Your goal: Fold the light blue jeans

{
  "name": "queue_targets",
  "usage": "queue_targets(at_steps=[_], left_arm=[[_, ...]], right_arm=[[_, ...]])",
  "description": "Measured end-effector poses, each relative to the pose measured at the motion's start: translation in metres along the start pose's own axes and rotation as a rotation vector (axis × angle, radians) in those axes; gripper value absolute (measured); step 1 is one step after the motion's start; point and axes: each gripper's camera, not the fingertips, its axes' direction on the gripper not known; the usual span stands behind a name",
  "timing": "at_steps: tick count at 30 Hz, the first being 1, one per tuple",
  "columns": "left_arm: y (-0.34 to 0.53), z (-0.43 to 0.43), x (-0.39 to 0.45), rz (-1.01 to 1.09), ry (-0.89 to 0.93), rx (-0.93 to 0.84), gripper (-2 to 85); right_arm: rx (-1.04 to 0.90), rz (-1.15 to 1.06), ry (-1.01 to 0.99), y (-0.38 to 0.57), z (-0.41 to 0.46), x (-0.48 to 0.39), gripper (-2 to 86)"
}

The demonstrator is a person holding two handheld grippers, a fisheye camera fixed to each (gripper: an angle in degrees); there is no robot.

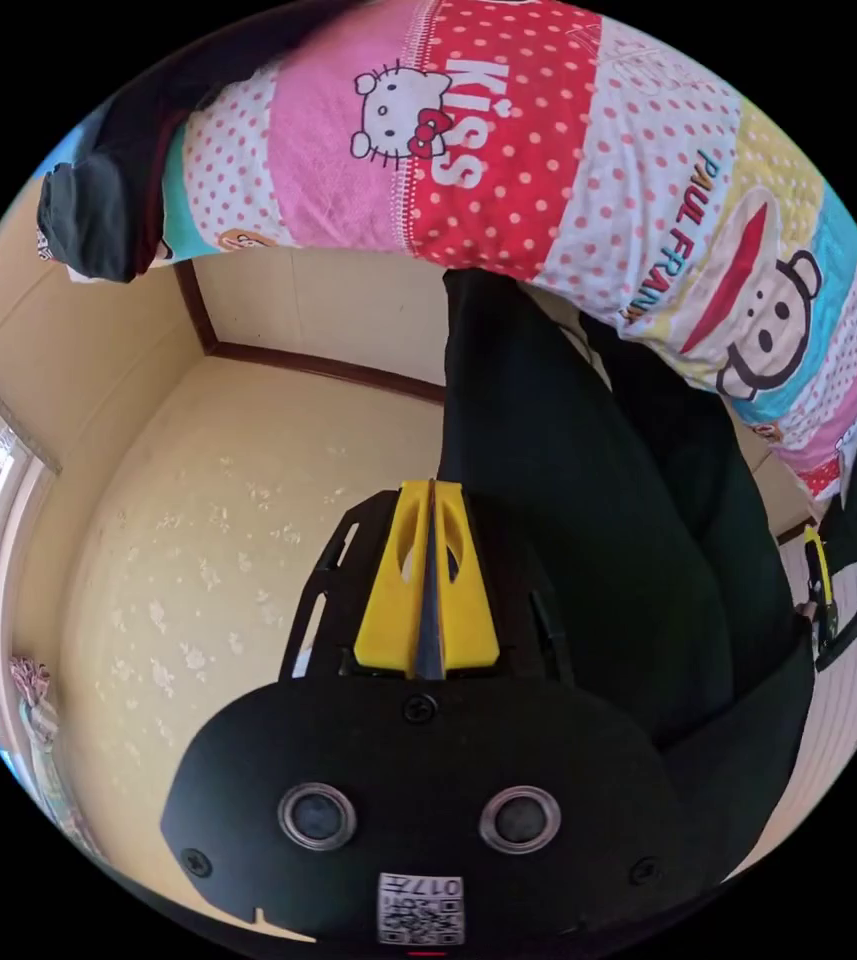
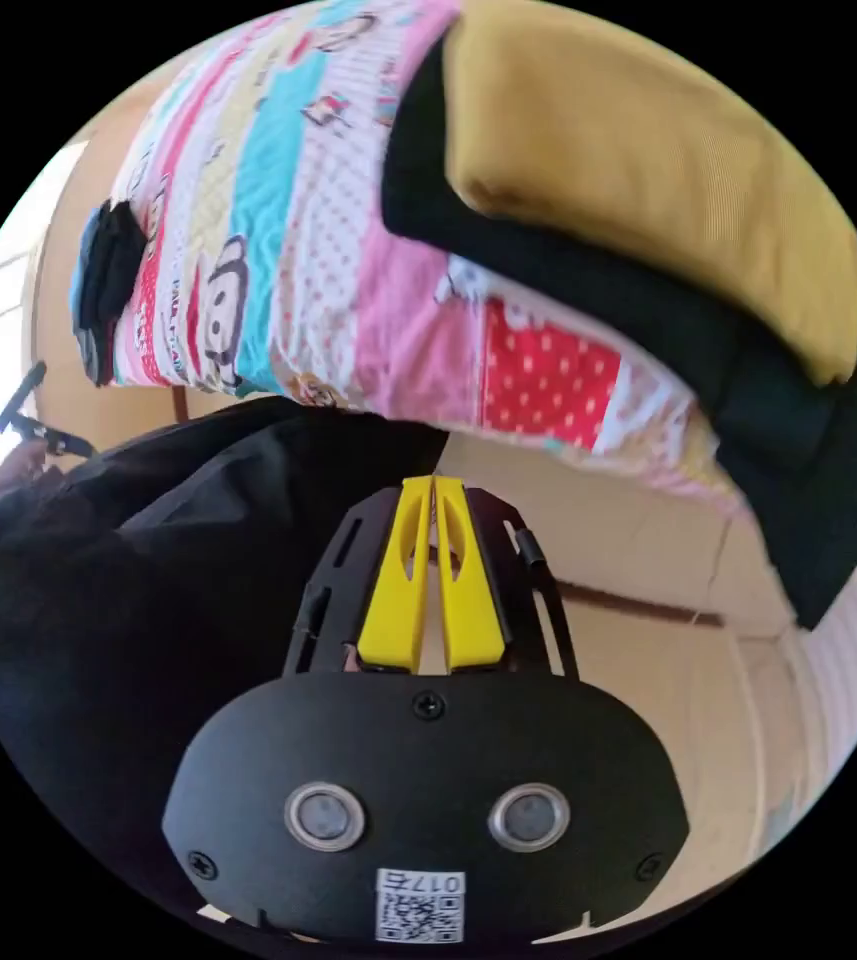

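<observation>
My left gripper (image 1: 431, 487) points at the floor, its yellow jaws pressed together with no cloth that I can make out between them. My right gripper (image 2: 433, 480) is shut the same way and holds nothing. A person's black trouser legs (image 1: 588, 520) stand beside the left gripper and take up the left side of the right gripper view (image 2: 148, 580). The right gripper (image 1: 820, 585) shows small beyond the legs. A dark folded bundle (image 2: 106, 280) with a light blue edge lies at the far end of the bed; I cannot tell what garment it is.
A bed with a patchwork cartoon sheet (image 1: 548, 150) runs across the top. On it lie a mustard cloth (image 2: 648, 170) and a black cloth (image 2: 748, 370). Below is a pale yellow patterned floor (image 1: 218, 560), with a brown baseboard (image 1: 328, 368) along the wall.
</observation>
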Motion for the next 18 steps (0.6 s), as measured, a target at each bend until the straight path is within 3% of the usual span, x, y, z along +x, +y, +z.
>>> queue_targets(at_steps=[5,8,13,15,18], left_arm=[[0.012,-0.022,0.022,0.068,-0.006,0.066,-0.6],[0.008,-0.028,0.014,0.099,0.025,0.080,-0.6],[-0.003,-0.048,-0.030,0.116,0.106,0.156,-0.6],[-0.007,-0.056,-0.051,0.131,0.138,0.194,-0.6],[-0.013,-0.069,-0.097,0.136,0.180,0.260,-0.5]], right_arm=[[0.481,-0.204,0.337,0.035,-0.161,-0.093,0.4],[0.838,-0.272,0.348,0.091,-0.245,-0.139,0.4],[1.410,-0.397,0.234,0.188,-0.274,-0.194,0.3],[1.736,-0.375,0.061,0.217,-0.246,-0.204,0.3],[1.717,-0.355,-0.158,0.236,-0.239,-0.227,0.4]])
